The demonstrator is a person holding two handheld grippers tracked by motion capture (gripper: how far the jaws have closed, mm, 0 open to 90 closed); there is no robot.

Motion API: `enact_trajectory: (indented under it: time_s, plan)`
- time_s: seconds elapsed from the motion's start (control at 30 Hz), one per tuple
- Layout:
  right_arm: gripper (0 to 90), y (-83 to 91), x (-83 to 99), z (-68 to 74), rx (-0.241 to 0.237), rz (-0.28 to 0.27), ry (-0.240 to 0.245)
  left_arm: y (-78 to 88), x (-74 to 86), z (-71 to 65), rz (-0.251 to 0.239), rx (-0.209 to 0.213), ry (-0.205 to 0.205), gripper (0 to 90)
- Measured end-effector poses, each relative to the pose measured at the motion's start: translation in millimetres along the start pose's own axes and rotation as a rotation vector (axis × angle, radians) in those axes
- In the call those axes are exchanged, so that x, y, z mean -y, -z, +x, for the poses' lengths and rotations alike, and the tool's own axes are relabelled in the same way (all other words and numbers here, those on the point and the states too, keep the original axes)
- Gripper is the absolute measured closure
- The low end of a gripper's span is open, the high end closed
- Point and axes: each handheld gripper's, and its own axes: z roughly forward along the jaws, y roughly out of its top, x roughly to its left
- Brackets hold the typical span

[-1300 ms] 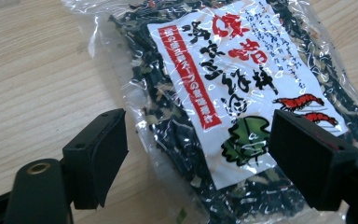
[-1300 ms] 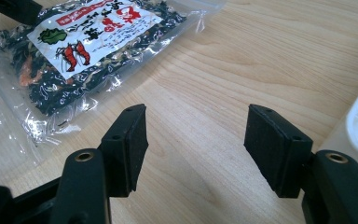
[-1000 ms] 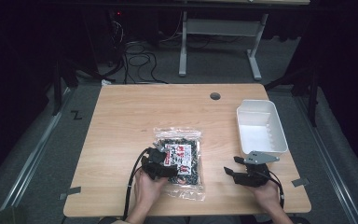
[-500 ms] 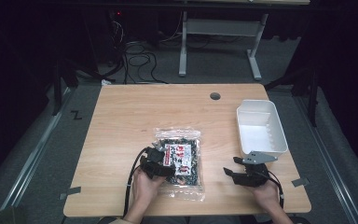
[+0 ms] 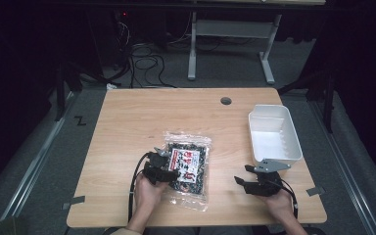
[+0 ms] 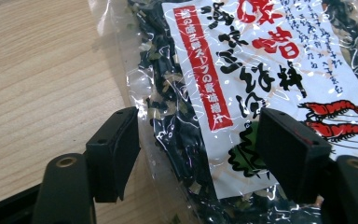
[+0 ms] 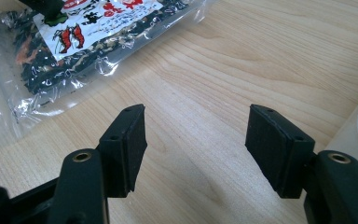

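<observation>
Clear crinkled plastic wraps the packet (image 5: 188, 169) of dark dried flakes, which lies flat on the wooden table (image 5: 127, 122), a little toward the person's side and left of centre, with a white label printed in red and black characters and red shrimps. It looks light and floppy: the film is thin and glossy, likely slippery under flat pads, and the loose filling should shift and sag if it is lifted by one corner. The contents seem brittle, so a hard squeeze across the middle could crush them. A better hold, I judge, is the flat sealed margin along an edge, where only film sits between the pads. The left tool (image 6: 198, 156) has its jaws spread wide over the packet's left edge, one jaw over bare wood just beside the film and the other over the label; nothing is pinched yet. The right tool (image 7: 198, 149) rests well apart from the packet, jaws also spread, with only bare wood between them. A white rectangular bin (image 5: 274, 133) stands at the table's right side, near the right tool, and appears empty, its ribbed floor bare.
</observation>
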Motion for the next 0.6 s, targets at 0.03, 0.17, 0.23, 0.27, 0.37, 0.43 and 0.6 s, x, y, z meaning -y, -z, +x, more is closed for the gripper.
enact_trajectory:
  time_s: [0.03,0.17,0.23,0.27,0.37,0.43,0.6]
  plan:
    - [38.6,0.0,0.0,0.0,0.000,0.000,0.000,-0.3,-0.1,0.8,-0.002,0.000,0.003,31.7]
    - [39.9,-0.4,-1.0,-0.1,-0.004,0.015,-0.011,-0.8,0.1,3.9,-0.009,0.017,-0.017,33.2]
    - [40.1,0.4,-2.2,0.4,-0.009,0.017,-0.009,-0.7,1.2,3.8,-0.019,0.015,-0.031,33.5]
    - [40.1,1.1,-3.2,1.0,-0.012,0.016,-0.007,-0.6,1.8,3.6,-0.022,0.017,-0.034,33.7]
    - [40.1,5.1,-7.6,5.3,-0.019,0.008,0.012,-0.4,2.8,2.2,-0.024,0.027,-0.045,33.8]
    - [40.1,6.1,-9.2,6.6,-0.017,0.013,0.020,0.0,3.1,1.6,-0.021,0.036,-0.061,33.8]
    - [39.8,6.6,-10.8,5.6,-0.026,0.014,0.002,1.2,4.9,-0.5,-0.019,0.052,-0.084,33.9]
